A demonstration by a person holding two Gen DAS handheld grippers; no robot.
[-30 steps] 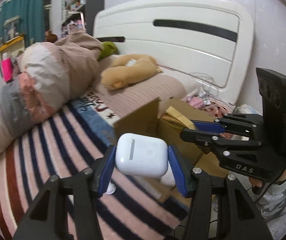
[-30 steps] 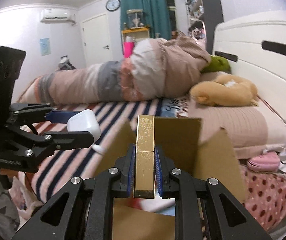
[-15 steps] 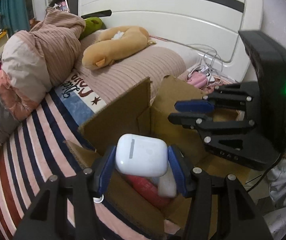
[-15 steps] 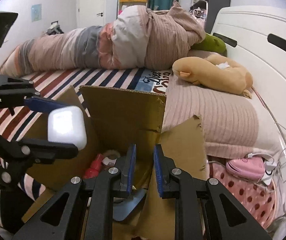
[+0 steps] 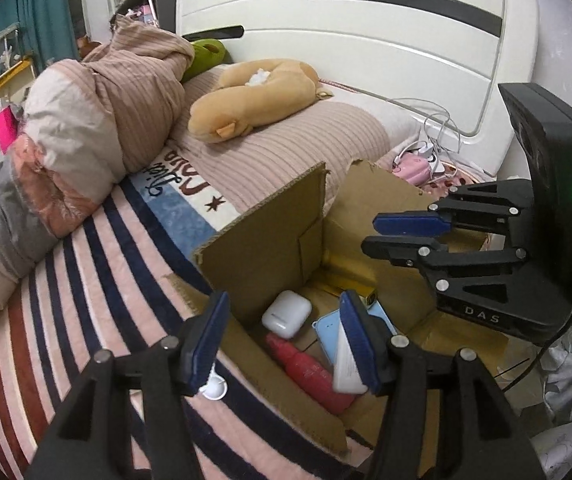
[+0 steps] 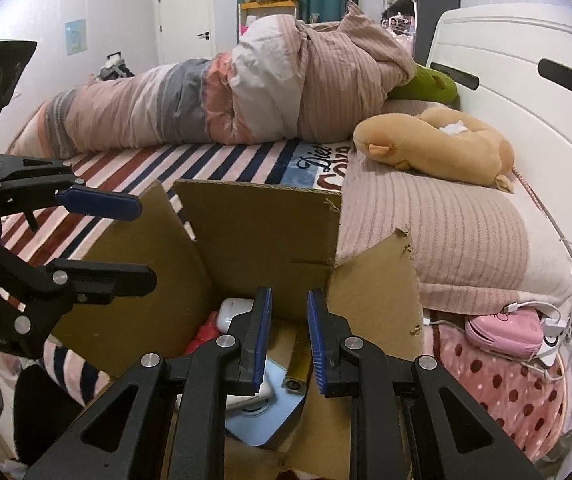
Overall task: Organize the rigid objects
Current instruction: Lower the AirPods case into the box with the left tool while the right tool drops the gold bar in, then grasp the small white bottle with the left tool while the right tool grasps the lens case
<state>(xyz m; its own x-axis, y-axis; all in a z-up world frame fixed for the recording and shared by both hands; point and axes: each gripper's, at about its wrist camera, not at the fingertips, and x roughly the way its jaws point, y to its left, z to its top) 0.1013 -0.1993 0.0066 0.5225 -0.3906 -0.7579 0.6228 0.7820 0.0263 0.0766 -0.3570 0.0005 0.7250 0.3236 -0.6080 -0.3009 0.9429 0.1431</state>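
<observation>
An open cardboard box stands on the striped bed; it also shows in the right wrist view. Inside lie a white earbud case, a red bottle, a light blue phone, a white tube and a gold bar. My left gripper is open and empty just above the box's near edge. My right gripper is open and empty over the box, above the gold bar and the blue phone. The earbud case shows left of its fingers.
A rolled quilt and a tan plush toy lie on the bed. A white headboard stands behind. A pink device with white cables lies right of the box. A small white cap lies on the blanket by the left finger.
My left gripper opened and the white earbud case dropped into the box. My right gripper, which let go of the gold bar earlier, opened a little wider over the box.
</observation>
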